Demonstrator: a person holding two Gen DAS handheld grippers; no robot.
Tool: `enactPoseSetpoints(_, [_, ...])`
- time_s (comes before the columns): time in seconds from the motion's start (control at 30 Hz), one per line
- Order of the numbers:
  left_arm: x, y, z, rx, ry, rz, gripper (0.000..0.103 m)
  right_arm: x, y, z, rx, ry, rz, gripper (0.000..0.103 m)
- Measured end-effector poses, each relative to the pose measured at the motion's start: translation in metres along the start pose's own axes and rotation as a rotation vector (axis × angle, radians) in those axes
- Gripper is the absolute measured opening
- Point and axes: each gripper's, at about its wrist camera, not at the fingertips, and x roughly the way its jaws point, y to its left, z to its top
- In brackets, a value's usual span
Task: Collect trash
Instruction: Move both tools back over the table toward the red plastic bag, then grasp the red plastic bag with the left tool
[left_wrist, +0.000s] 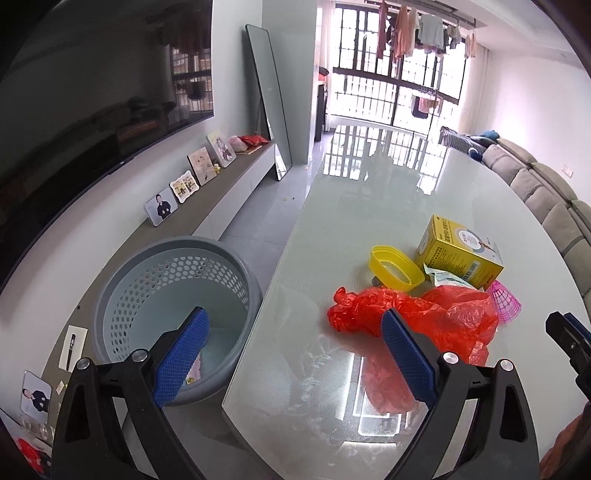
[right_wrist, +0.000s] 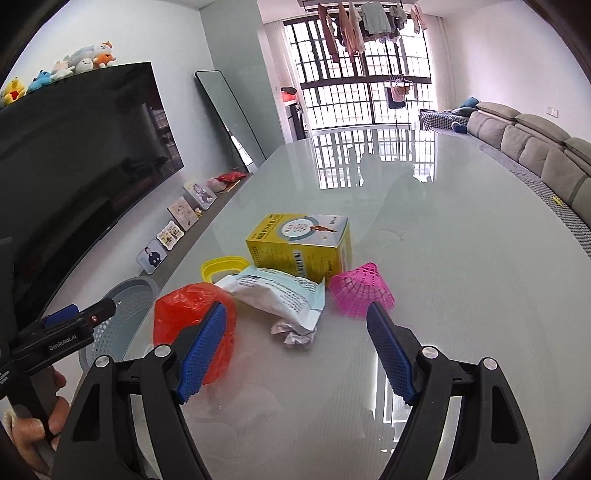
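Two grippers, left (left_wrist: 295, 354) and right (right_wrist: 295, 350), fingers apart; one red bag (left_wrist: 424, 317), one yellow box (right_wrist: 299, 247), one basket (left_wrist: 173, 295).

Black plastic two-finger left gripper (left_wrist: 295, 354) with blue cross-hatched rubber pads (left_wrist: 181, 354), silver round screws at the pivots. Matching black right gripper (right_wrist: 295, 354), blue textured pads (right_wrist: 201, 352). White "GenRobot.AI" lettering on one housing; bare-skinned hand (right_wrist: 40, 417) around its handle.
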Motion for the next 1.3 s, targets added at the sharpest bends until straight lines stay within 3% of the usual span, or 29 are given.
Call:
enactPoseSetpoints(0.47, [0.007, -0.055, 0.038, 0.053, -0.063, -0.042, 0.094, -0.001, -0.030, -0.004, 0.059, 0.005, 0.004, 0.075])
enactPoseSetpoints(0.63, [0.029, -0.081, 0.042, 0.078, -0.022, -0.076, 0.094, 0.000, -0.037, -0.004, 0.077, 0.003, -0.004, 0.075])
enactPoseSetpoints(0.93, [0.043, -0.083, 0.003, 0.124, 0.066, -0.057, 0.094, 0.003, -0.042, -0.006, 0.087, 0.012, -0.006, 0.075])
enactPoseSetpoints(1.3, [0.052, -0.064, -0.027, 0.090, 0.142, -0.068, 0.094, 0.010, -0.036, -0.011, 0.073, 0.039, -0.006, 0.075])
